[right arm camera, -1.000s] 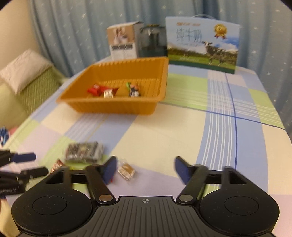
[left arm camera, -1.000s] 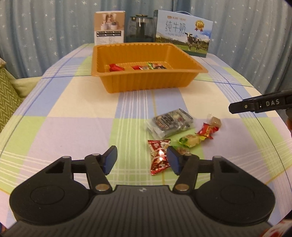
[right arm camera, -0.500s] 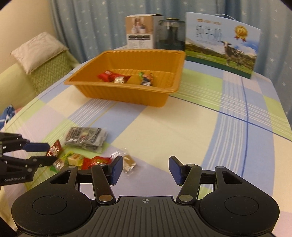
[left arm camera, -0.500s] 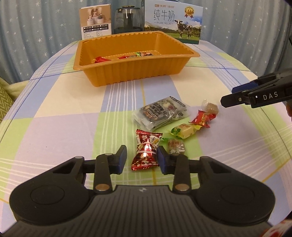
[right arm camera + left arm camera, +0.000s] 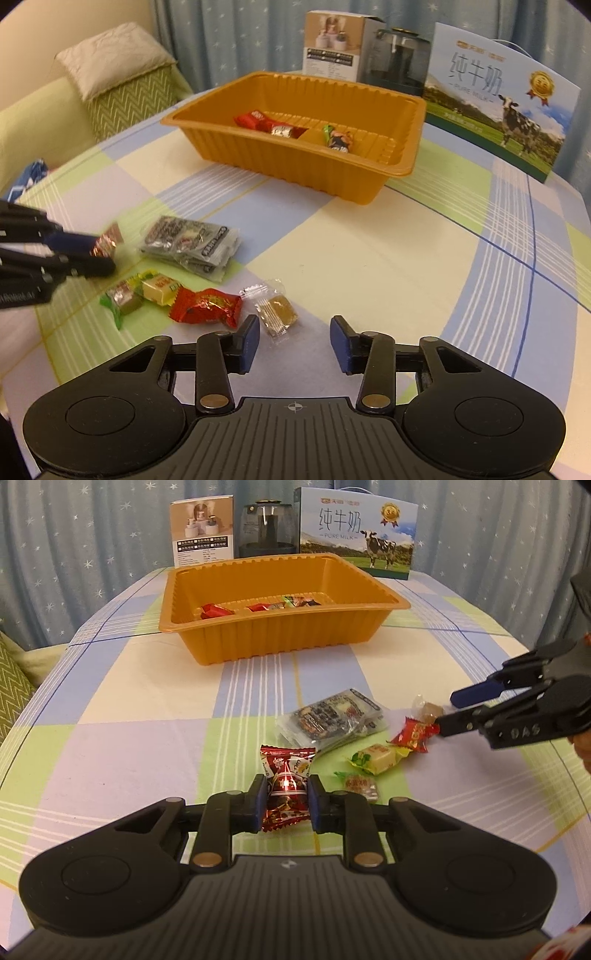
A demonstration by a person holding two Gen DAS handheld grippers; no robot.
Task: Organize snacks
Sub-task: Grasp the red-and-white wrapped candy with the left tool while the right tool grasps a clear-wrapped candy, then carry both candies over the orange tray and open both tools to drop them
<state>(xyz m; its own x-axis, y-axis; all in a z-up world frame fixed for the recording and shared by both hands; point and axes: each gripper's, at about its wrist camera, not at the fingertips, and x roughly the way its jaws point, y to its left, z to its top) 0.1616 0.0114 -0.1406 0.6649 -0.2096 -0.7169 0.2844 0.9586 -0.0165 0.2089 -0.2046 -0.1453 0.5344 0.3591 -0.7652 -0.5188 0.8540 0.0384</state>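
1. The left gripper [image 5: 284,805] has its blue pads closing onto a crinkly red-brown foil candy [image 5: 286,782]; the wrapper is pinched between them, low over the table.
2. The right gripper [image 5: 293,341] has its jaws closing but still apart, with nothing between the pads. A clear-wrapped brown candy [image 5: 277,314] lies just ahead of its left finger.
3. Loose snacks lie close together on the cloth: a shiny red candy [image 5: 208,306], a pale yellow block with green wrapper ends [image 5: 159,290], a small green-wrapped sweet [image 5: 123,299], and a flat grey plastic packet [image 5: 192,245].
4. The orange tray [image 5: 280,635] is ribbed plastic, rectangular with a flared rim. It stands farther back and holds a few wrapped sweets.
5. The table wears a smooth checked cloth [image 5: 147,709] in pale green, lilac, cream and blue, with thin white stripes.
6. Behind the tray stand a milk carton [image 5: 356,548] printed with a cow, a dark glass jar [image 5: 267,530] and a small box [image 5: 203,530].
7. Blue curtains [image 5: 92,535] with white stars hang behind. A green zigzag cushion [image 5: 129,99] sits at the side.
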